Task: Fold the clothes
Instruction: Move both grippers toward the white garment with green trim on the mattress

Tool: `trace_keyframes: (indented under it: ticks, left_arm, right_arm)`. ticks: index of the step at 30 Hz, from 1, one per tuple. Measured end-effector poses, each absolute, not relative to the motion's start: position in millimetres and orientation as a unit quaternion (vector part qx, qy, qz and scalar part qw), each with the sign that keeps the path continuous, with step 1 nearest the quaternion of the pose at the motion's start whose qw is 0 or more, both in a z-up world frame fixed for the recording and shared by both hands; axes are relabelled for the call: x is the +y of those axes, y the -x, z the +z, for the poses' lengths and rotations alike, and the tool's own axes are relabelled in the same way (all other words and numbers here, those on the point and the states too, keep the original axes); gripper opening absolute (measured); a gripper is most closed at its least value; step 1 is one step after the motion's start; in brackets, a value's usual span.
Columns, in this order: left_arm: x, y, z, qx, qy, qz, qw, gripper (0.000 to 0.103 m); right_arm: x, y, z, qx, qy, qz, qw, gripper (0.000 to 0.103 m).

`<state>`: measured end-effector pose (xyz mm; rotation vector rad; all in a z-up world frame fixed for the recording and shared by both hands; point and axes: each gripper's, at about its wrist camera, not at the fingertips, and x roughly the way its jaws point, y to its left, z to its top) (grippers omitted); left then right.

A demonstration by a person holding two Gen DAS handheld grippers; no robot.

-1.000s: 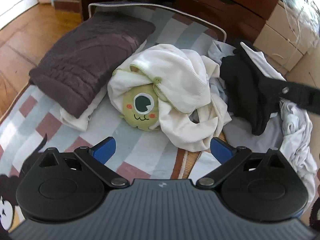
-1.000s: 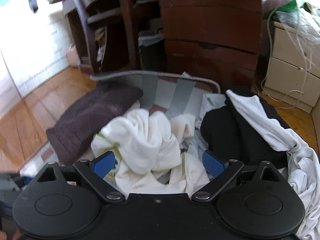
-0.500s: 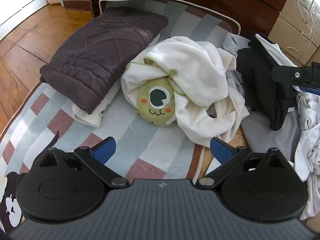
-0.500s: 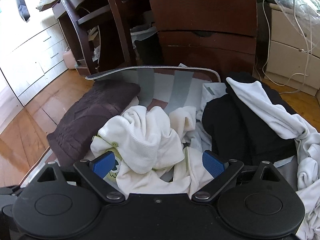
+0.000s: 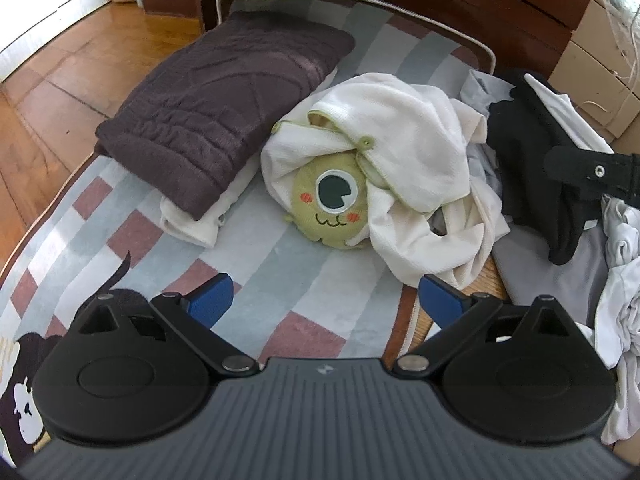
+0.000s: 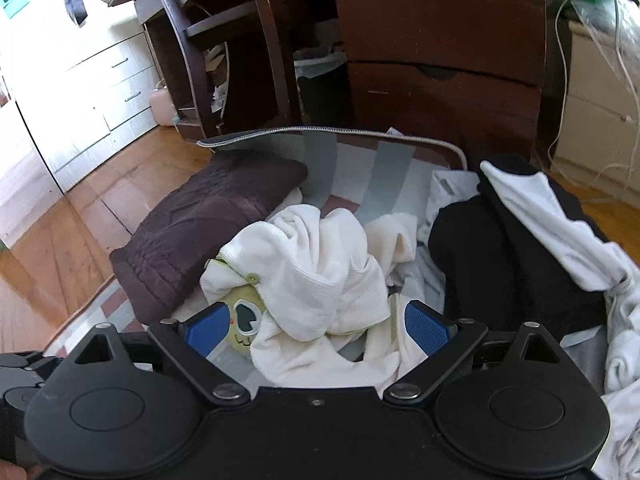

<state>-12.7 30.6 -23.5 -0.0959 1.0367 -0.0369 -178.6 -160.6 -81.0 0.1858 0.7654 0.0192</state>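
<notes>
A bedroom with a shiny wood floor (image 5: 48, 92) and dark wooden drawers (image 6: 440, 60) holds a striped play mat (image 5: 304, 292) in grey, white and red squares, and the clothes lie on it.

In the middle of the mat sits a cream hooded garment (image 5: 404, 156) with a thin green edge, all bunched up. It is wrapped over a round green plush toy (image 5: 328, 208) with one big eye. The cloth looks soft, light and floppy, so it will sag and slide when lifted. I think the best spot to pinch is a loose edge or corner, like the flap low on the near side, not the thick lump on top. The toy may roll out.

Just left of it lies a folded dark brown blanket (image 5: 224, 104) on something white. To the right is a pile with a black garment (image 5: 532, 160) and white shirts (image 5: 624, 280).

The left gripper (image 5: 324, 300) hangs over the mat with its blue pads wide apart, holding nothing. The right gripper (image 6: 316, 326) is wide apart too, right over the cream bundle, not pinching it.
</notes>
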Motion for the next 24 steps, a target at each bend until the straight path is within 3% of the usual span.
trace_keyframes:
  ticks: [24]
  left_arm:
    - [40.2, 17.7, -21.7, 0.497, 0.03, -0.022, 0.867, 0.101]
  right_arm:
    - [-136.4, 174.4, -108.1, 0.402, -0.066, 0.02, 0.913, 0.097]
